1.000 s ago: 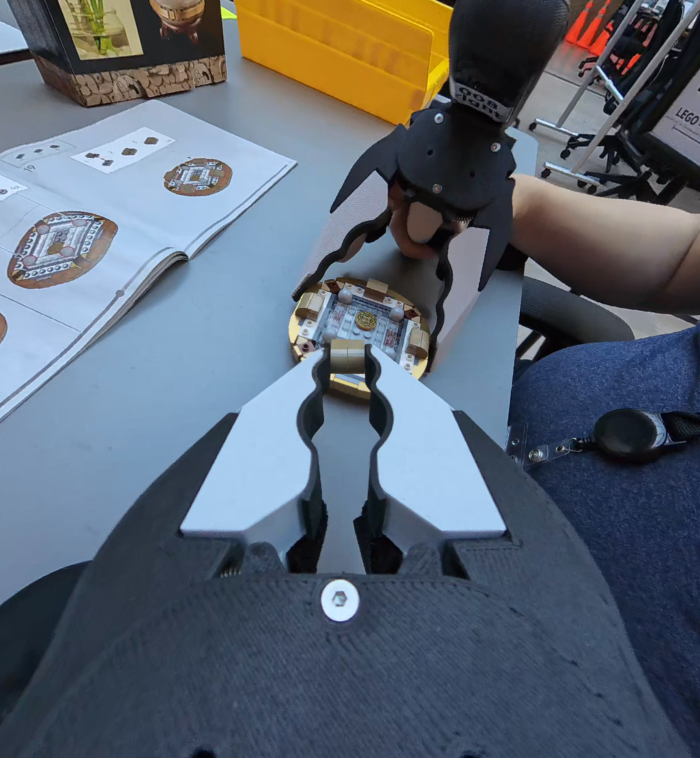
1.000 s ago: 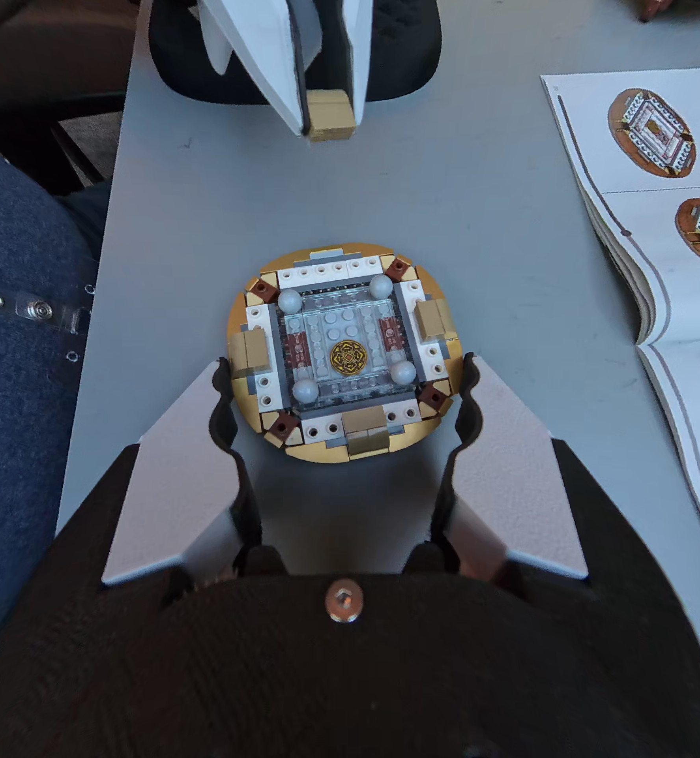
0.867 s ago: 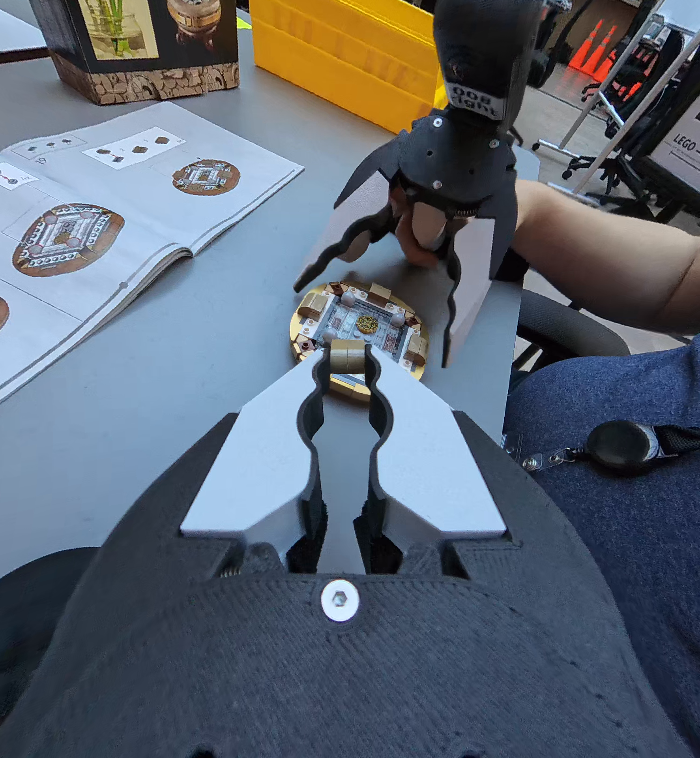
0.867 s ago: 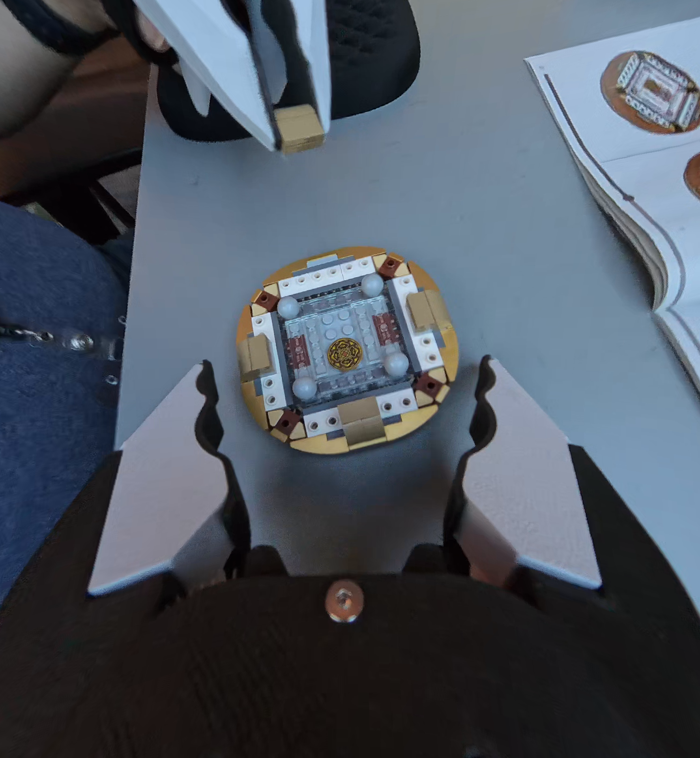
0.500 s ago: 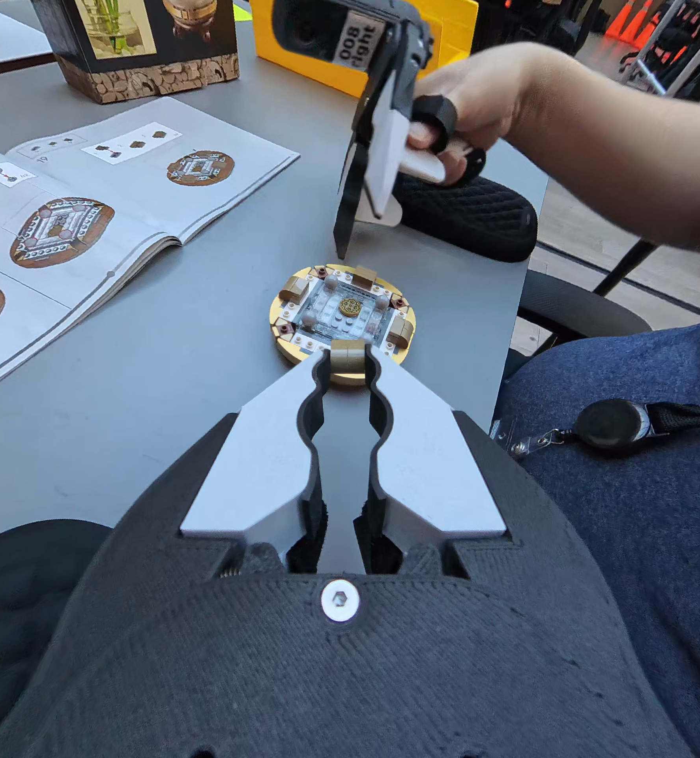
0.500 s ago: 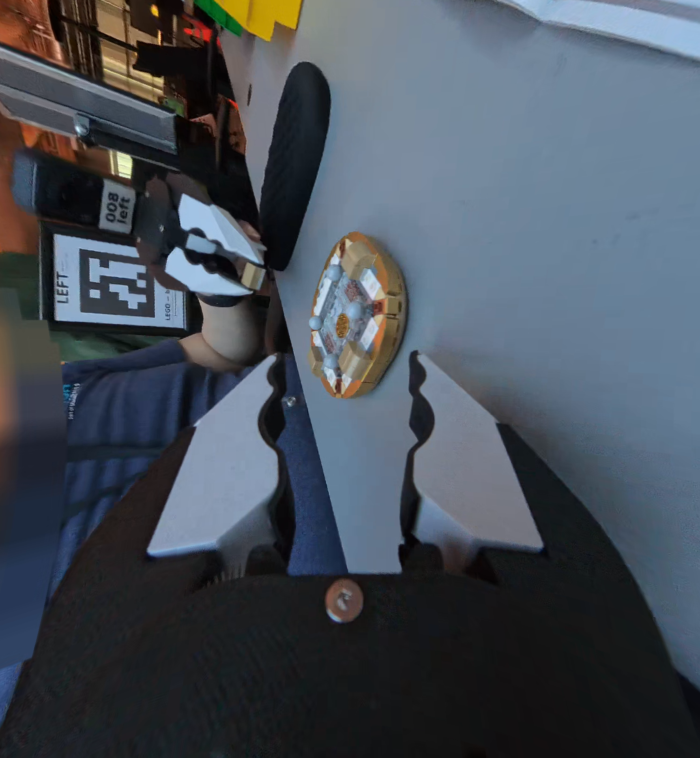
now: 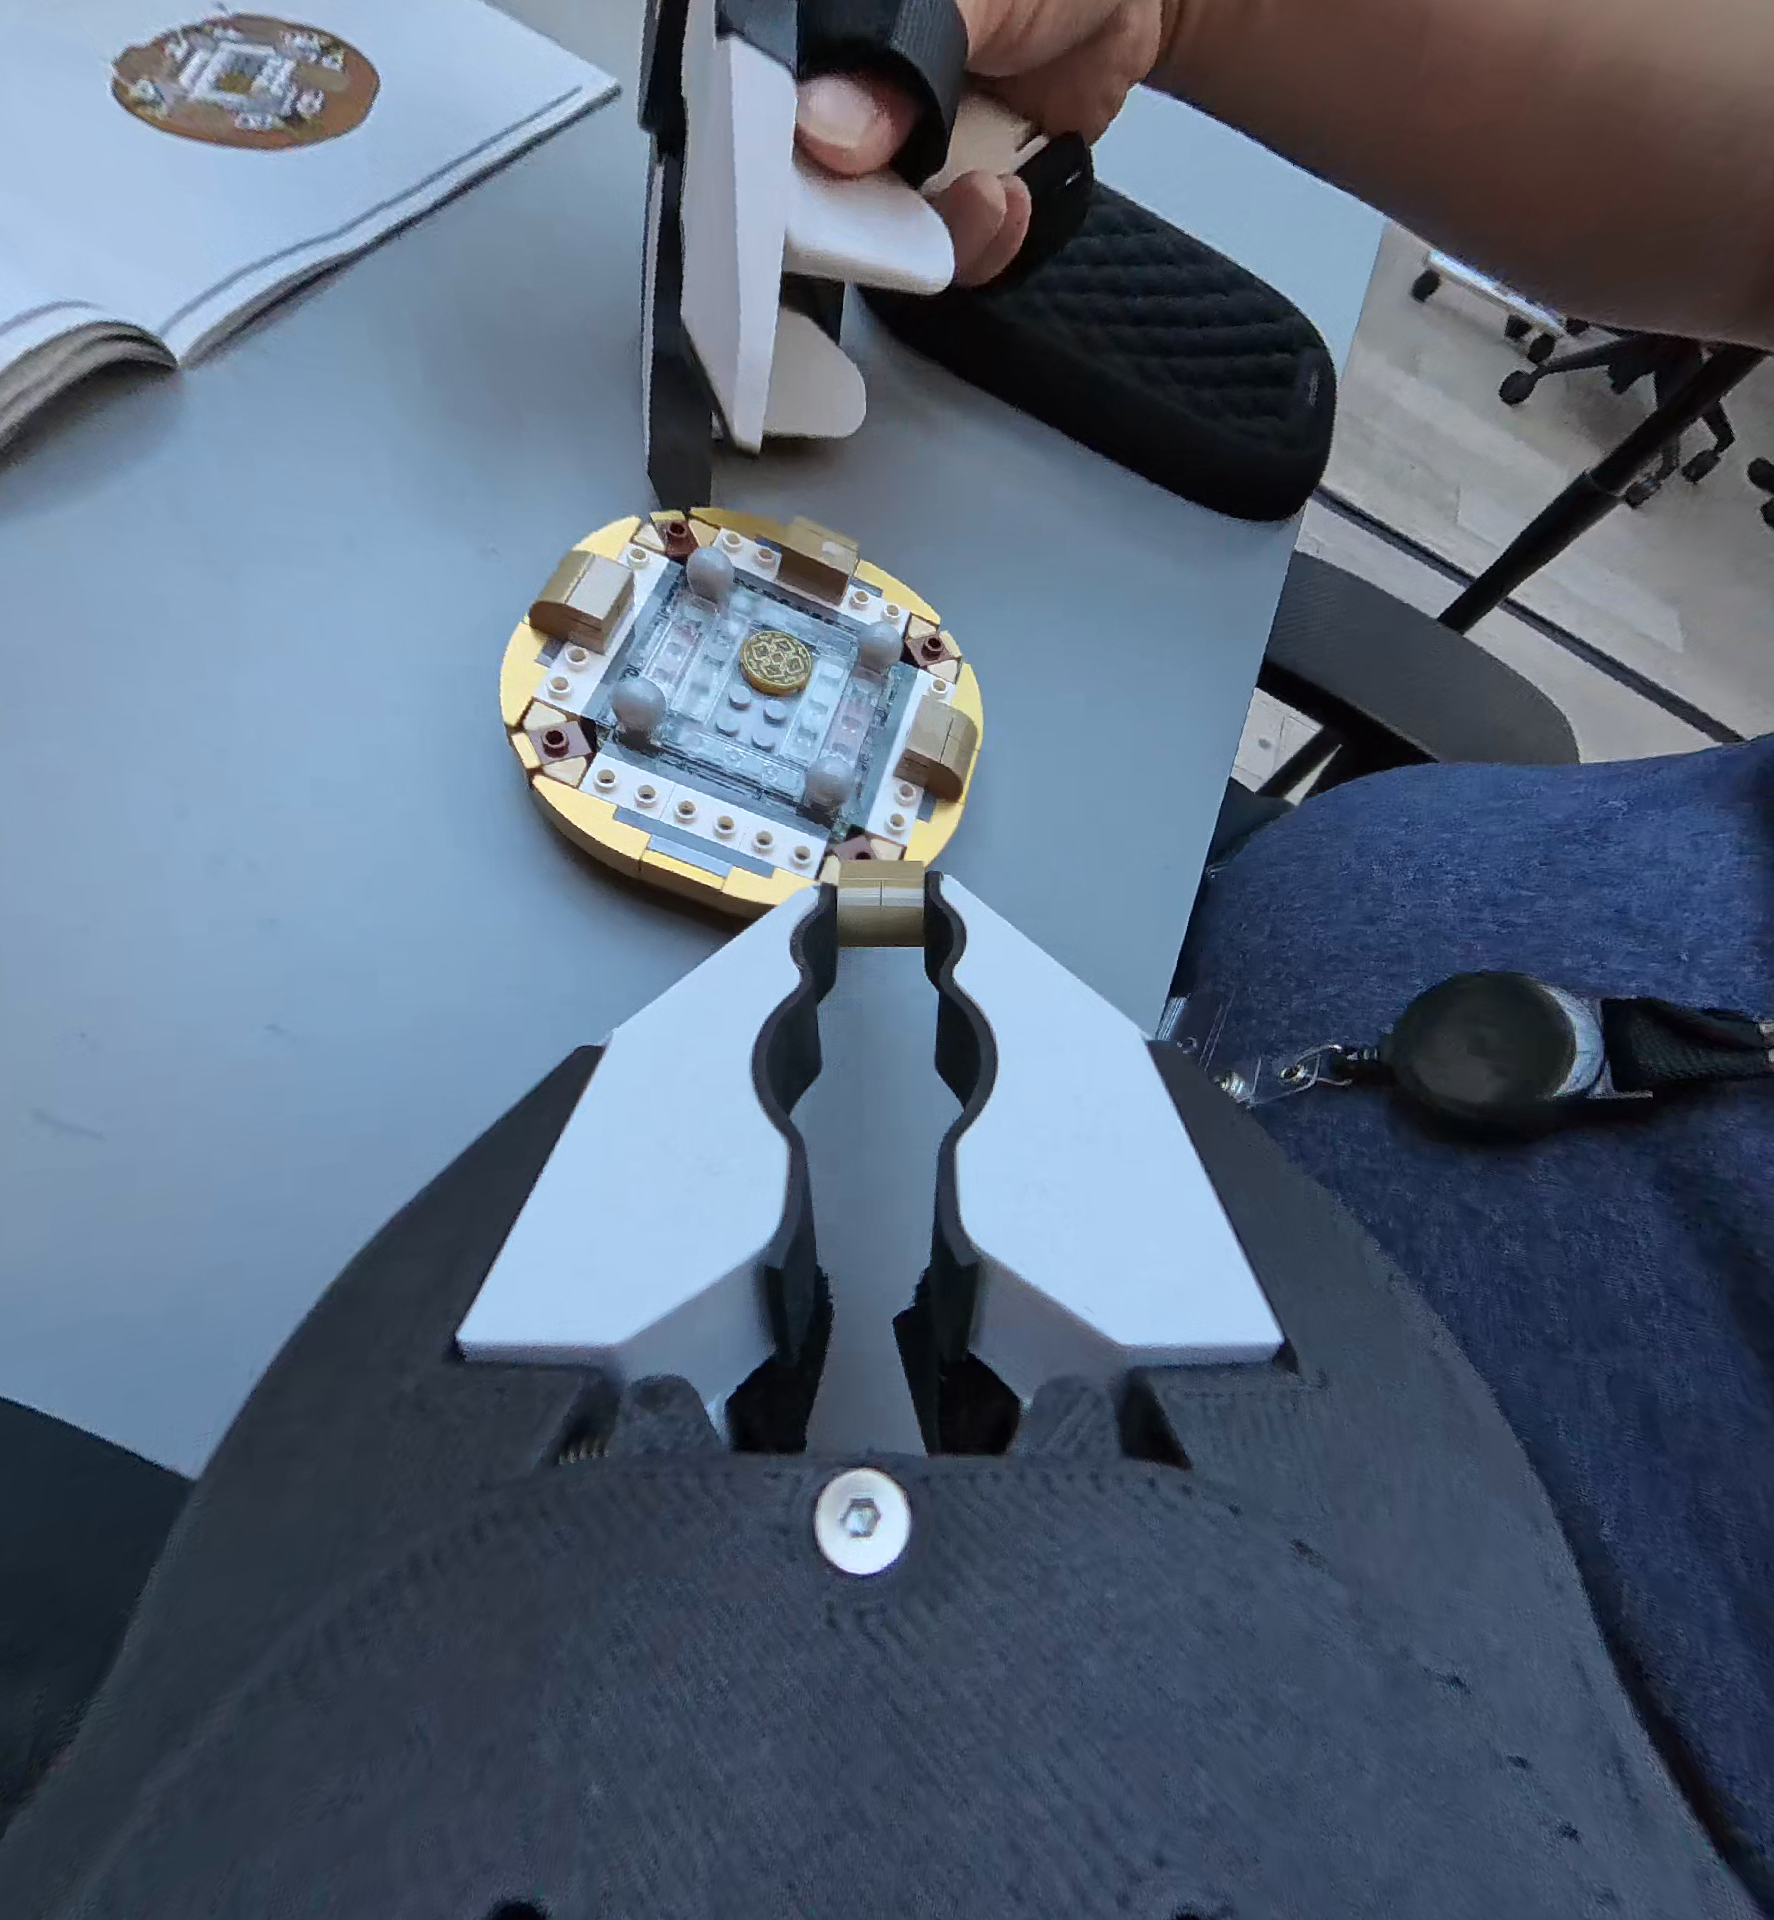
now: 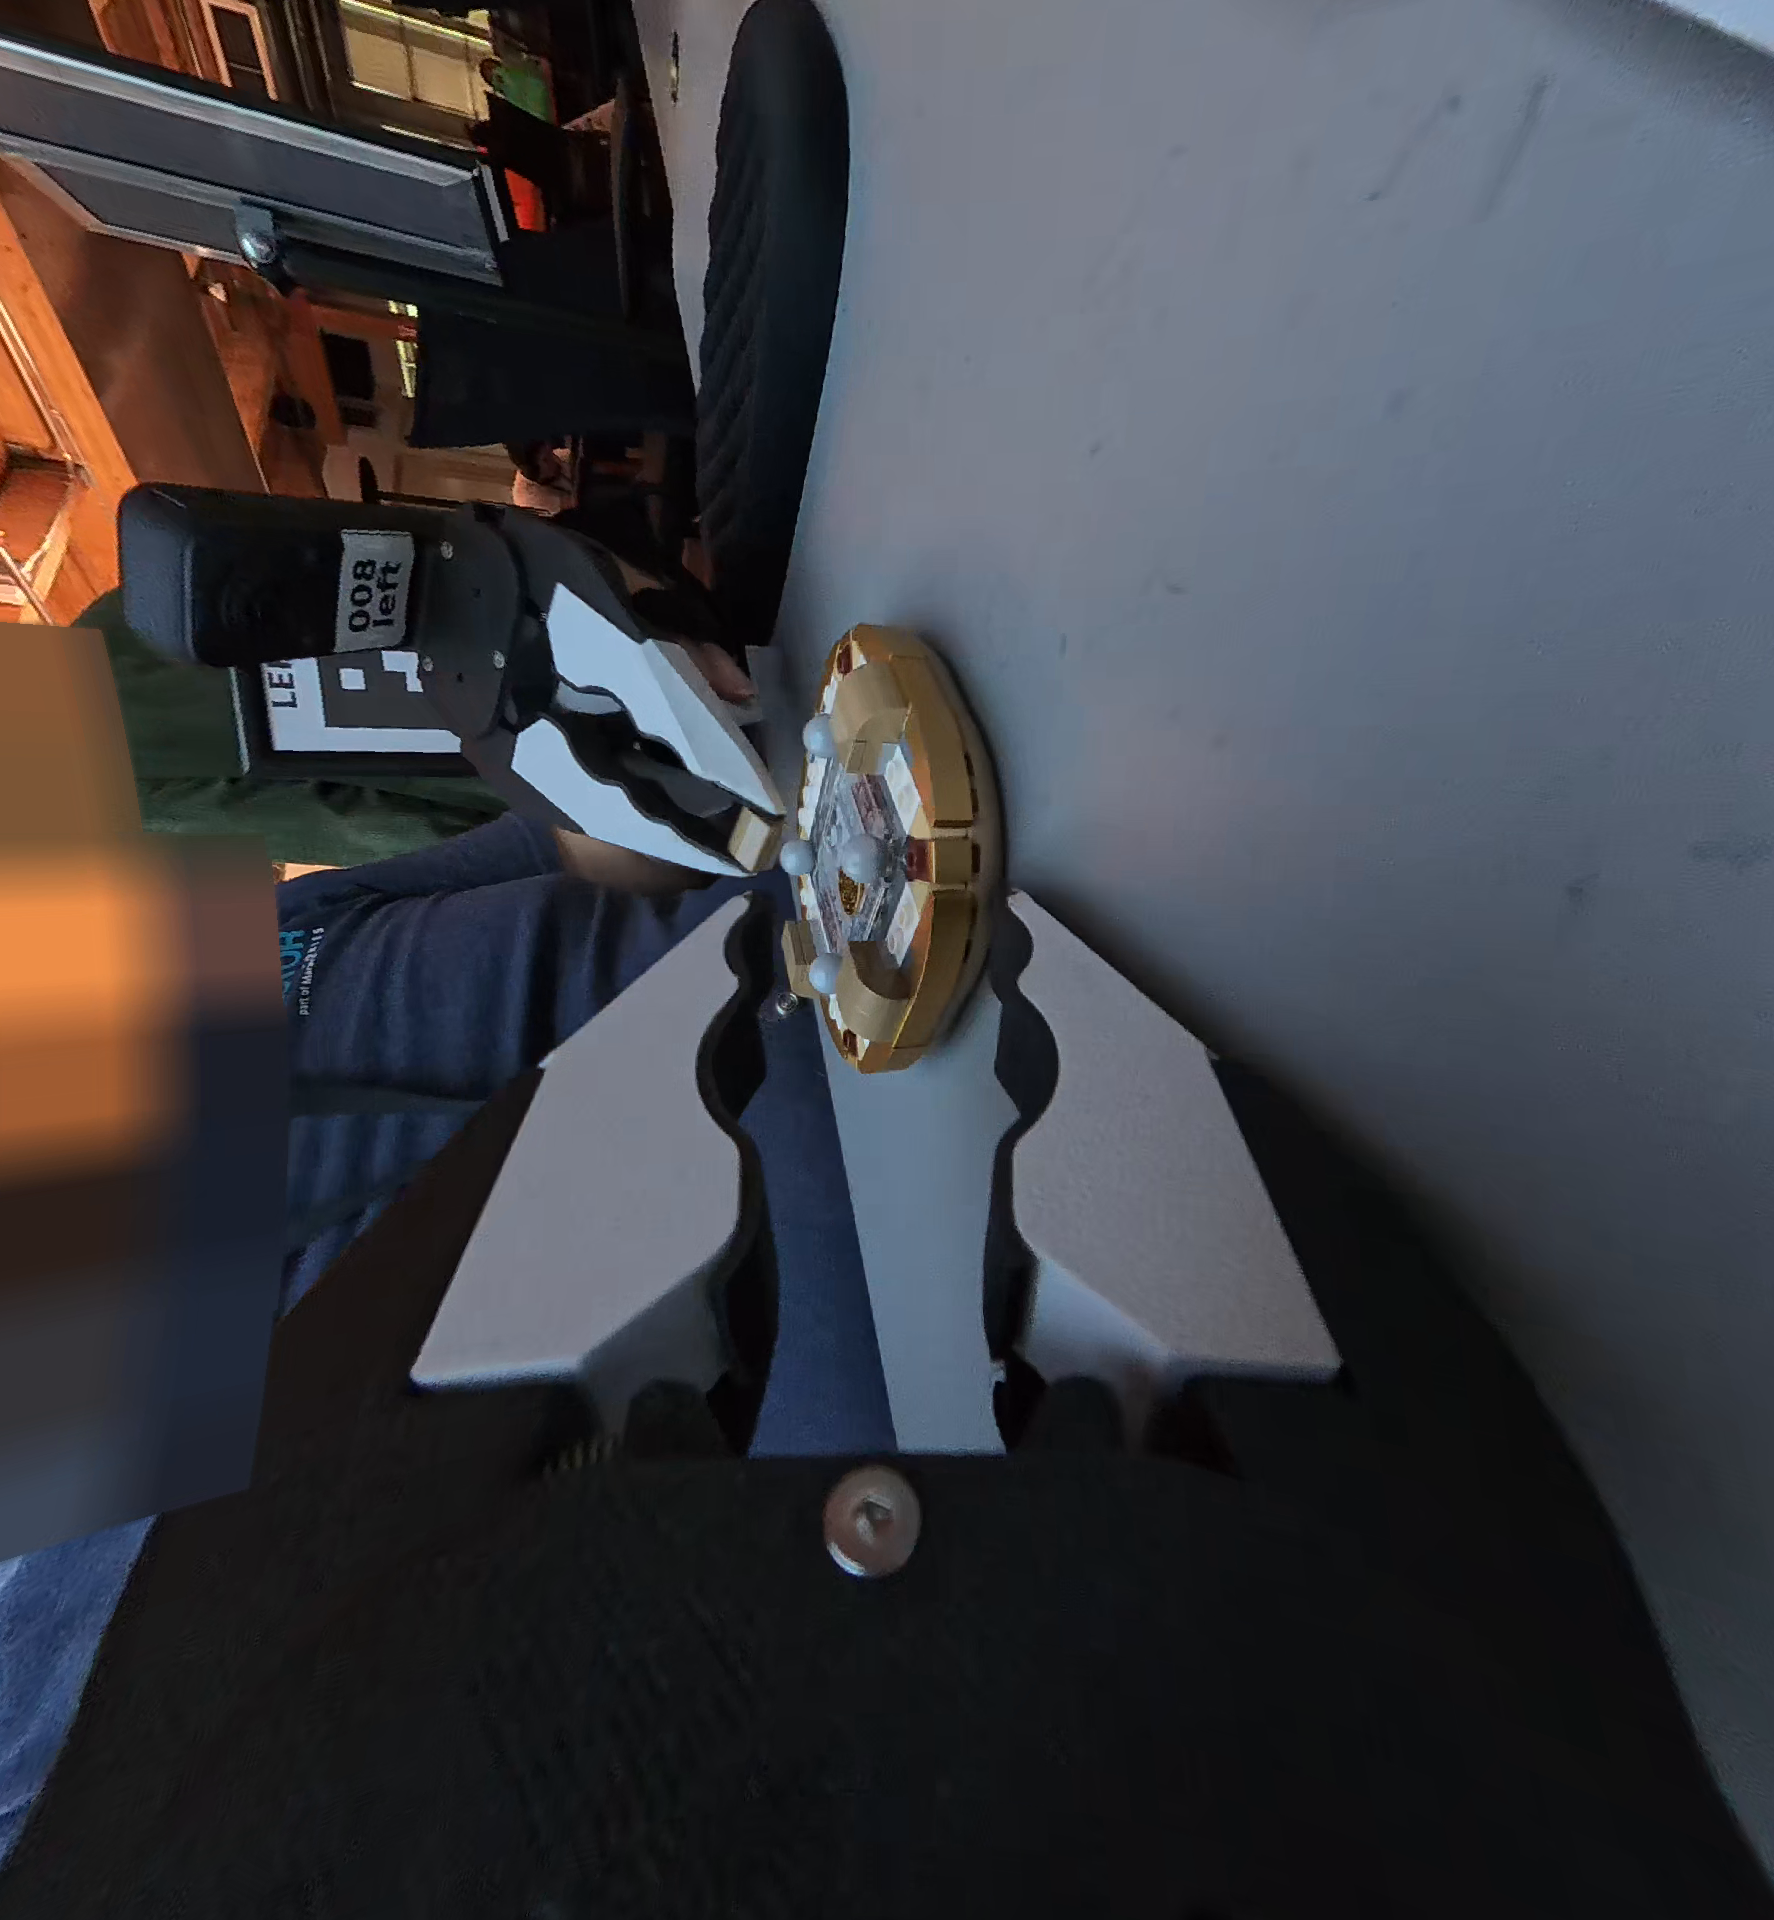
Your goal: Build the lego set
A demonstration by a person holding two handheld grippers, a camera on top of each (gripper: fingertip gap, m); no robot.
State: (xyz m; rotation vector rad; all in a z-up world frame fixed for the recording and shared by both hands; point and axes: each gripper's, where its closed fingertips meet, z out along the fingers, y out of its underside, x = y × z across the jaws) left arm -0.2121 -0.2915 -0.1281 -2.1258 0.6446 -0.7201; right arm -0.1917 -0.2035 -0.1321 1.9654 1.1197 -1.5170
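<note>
The round gold-rimmed Lego base with white, grey and clear plates (image 7: 741, 698) lies flat on the grey surface (image 7: 197, 790), near that surface's edge on the person's side. A second ago the right gripper (image 8: 875, 940) looked straight down on the base, its fingers spread wide either side of it; now it has rolled onto its side, and its fingers, released and holding nothing, straddle the base's rim edge-on, one above the studs and one against the grey surface. In the left wrist view it stands upright just beyond the base's far edge. The left gripper (image 7: 882, 912) has meanwhile come in from well behind the base to just at its near rim, clenched on a small tan curved brick (image 7: 881, 914).

Three sides of the base already carry such a tan brick; the near side, where a grey strip shows, carries none. So the brick seems bound for that gap, with the right gripper likely turning in to steady the base while it is pressed down.

Beyond the base lies an open white instruction booklet (image 7: 166, 197), printed with pictures of the same round build. A white sticker sits on the left gripper's black camera body, and a black-and-white marker sign stands behind it; both bear writing. The person's dark blue shirt (image 8: 415, 966) also carries print.
</note>
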